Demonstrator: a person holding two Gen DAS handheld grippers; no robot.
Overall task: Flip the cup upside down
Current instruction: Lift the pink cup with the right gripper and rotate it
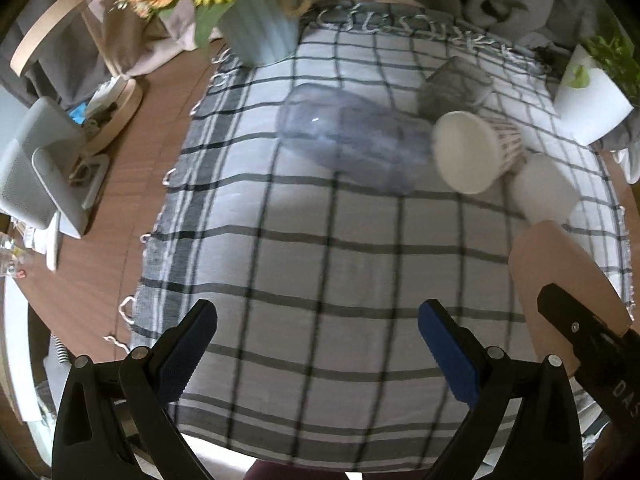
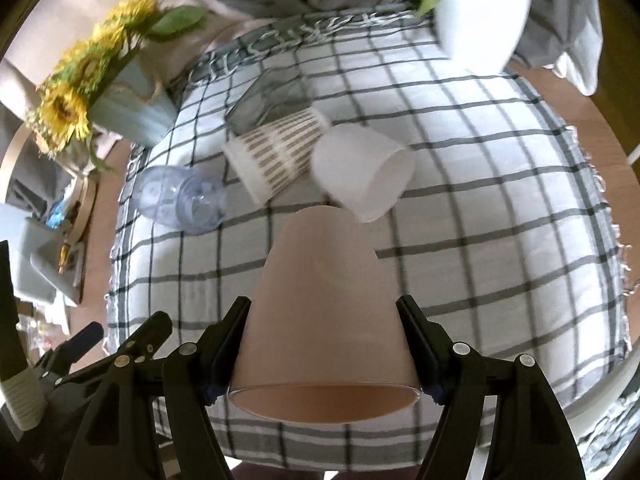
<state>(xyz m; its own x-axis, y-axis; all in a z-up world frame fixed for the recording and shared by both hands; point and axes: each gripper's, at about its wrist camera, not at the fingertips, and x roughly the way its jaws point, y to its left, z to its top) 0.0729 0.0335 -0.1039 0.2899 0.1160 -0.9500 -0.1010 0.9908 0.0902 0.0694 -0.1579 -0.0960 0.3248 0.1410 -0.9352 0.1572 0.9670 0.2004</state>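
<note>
While the right gripper [image 2: 324, 344] pinches the pink cup [image 2: 320, 304] near its rim, a careless flip could knock the frosted cup [image 2: 360, 172] just ahead; the left gripper [image 1: 318, 344] gapes wide, empty.

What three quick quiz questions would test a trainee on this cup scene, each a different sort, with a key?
1. True or false: the right gripper is shut on the pink cup.
2. Which lies nearest the sunflower vase? A) clear blue bottle B) frosted white cup C) white planter
3. Fill in: the left gripper is ____ and holds nothing.

Key: 1 true; 2 A; 3 open.
</note>
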